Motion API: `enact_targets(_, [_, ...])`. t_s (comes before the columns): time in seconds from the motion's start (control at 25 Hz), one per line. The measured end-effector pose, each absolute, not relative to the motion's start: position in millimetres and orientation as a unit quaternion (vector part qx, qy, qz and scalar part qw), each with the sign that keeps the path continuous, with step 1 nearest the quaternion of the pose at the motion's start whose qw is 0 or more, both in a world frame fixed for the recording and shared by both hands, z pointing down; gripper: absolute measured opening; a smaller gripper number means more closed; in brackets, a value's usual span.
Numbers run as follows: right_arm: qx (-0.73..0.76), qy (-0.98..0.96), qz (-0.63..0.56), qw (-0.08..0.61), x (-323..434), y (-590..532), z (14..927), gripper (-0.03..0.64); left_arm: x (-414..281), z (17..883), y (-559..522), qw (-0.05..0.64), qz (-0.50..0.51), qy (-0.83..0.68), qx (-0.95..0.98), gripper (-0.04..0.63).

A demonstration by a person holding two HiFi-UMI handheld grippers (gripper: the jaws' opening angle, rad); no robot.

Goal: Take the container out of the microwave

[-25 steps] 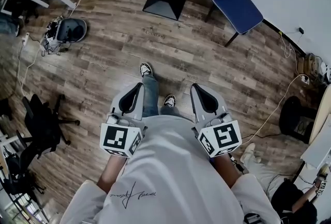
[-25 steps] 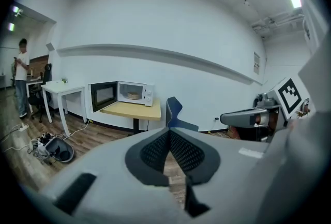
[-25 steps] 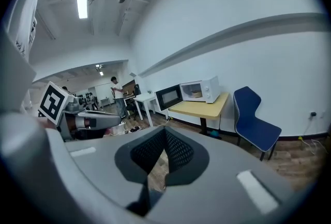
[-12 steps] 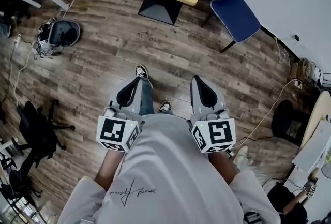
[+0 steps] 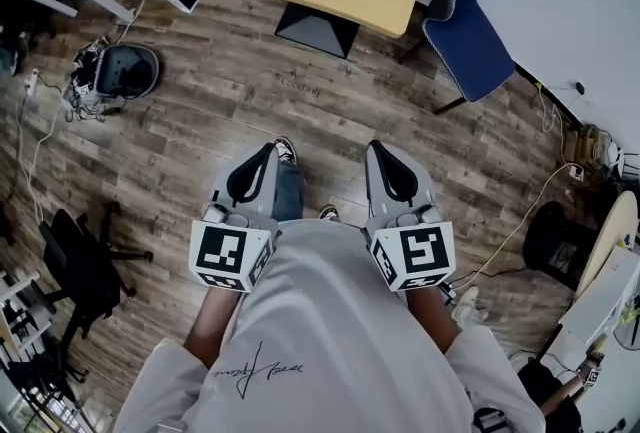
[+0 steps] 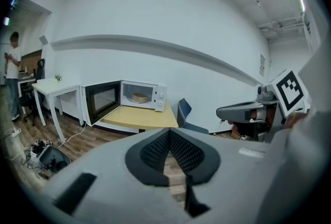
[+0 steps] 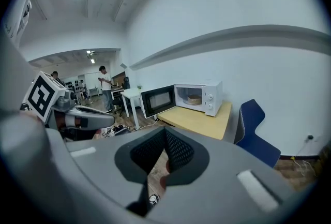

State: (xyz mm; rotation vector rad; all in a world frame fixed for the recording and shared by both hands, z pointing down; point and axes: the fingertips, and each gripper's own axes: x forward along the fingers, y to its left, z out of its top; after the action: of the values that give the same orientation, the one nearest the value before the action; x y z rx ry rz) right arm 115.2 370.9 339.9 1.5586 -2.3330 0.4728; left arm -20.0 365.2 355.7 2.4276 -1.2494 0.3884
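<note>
While the left gripper [image 5: 268, 156] and right gripper [image 5: 377, 153] hang side by side above the floor [image 5: 190, 136], each with jaws together on nothing, the brown container [image 6: 138, 97] sits inside the open microwave [image 6: 160, 99] on the bench [image 6: 142, 117] at twelve o'clock.

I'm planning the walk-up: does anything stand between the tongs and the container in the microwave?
Nothing visible does. The microwave door is swung open to the left, the container shows inside, and only floor and tabletop lie between it and the left tongs and right tongs. The blue chair stands off to the right.
</note>
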Motion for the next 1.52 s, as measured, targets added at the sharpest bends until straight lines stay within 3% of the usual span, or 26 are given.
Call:
enact_targets(0.88, [0.478, -0.83, 0.167, 0.235, 5, 237, 366, 0.012, -97, 351, 223, 0.187, 0.122, -0.426, 0.877, -0.007])
enact_targets(1.32, [0.386, -0.884, 0.172, 0.199, -5, 204, 359, 0.012, -98, 350, 186, 0.152, 0.147, -0.433, 0.876, -0.007])
enact_targets(1.52, [0.407, -0.882, 0.101, 0.215, 4, 164, 351, 0.012, -102, 352, 155, 0.155, 0.148, -0.437, 0.873, -0.008])
